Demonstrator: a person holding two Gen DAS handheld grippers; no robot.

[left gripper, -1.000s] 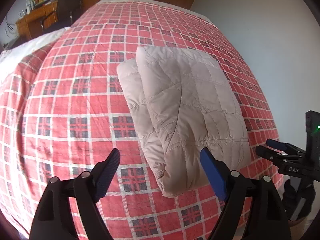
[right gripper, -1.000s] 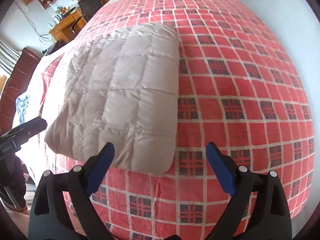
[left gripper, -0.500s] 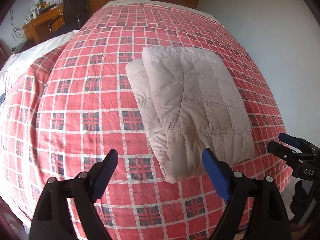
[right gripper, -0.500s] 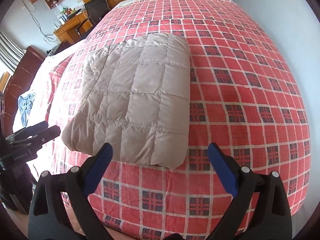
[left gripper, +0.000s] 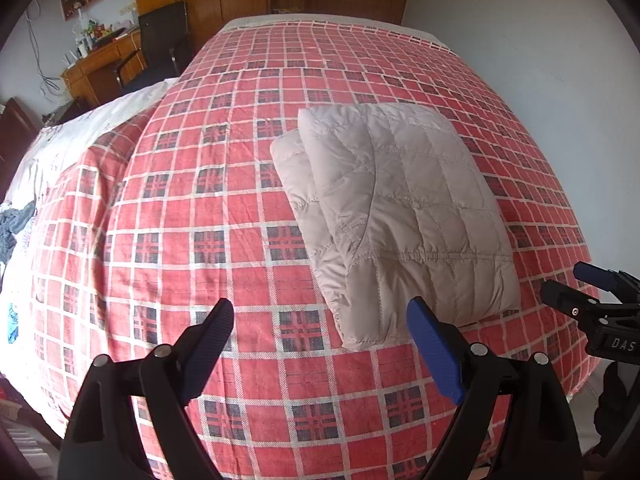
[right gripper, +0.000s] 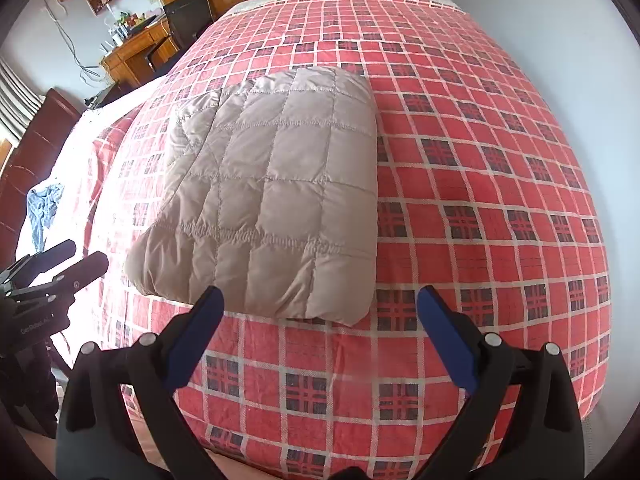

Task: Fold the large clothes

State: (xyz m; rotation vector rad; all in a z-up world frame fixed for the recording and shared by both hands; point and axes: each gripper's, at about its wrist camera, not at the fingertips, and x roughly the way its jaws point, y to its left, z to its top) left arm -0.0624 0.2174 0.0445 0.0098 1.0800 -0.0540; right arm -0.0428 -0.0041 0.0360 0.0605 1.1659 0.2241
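the folded jacket [left gripper: 404, 216] lies on the bed [left gripper: 208, 240], ahead of the left jaws and to their right; ahead of the right jaws it sits to the left. a desk [right gripper: 136, 54] stands beyond the bed, far left.

Beyond the spread fingers [left gripper: 216, 326] of the left gripper [left gripper: 320, 326], the folded quilted jacket [left gripper: 404, 216] hides its inner layers, the other gripper [left gripper: 588, 300] is cut off at the right edge, and distant desk clutter [left gripper: 90, 38] is too small to identify.
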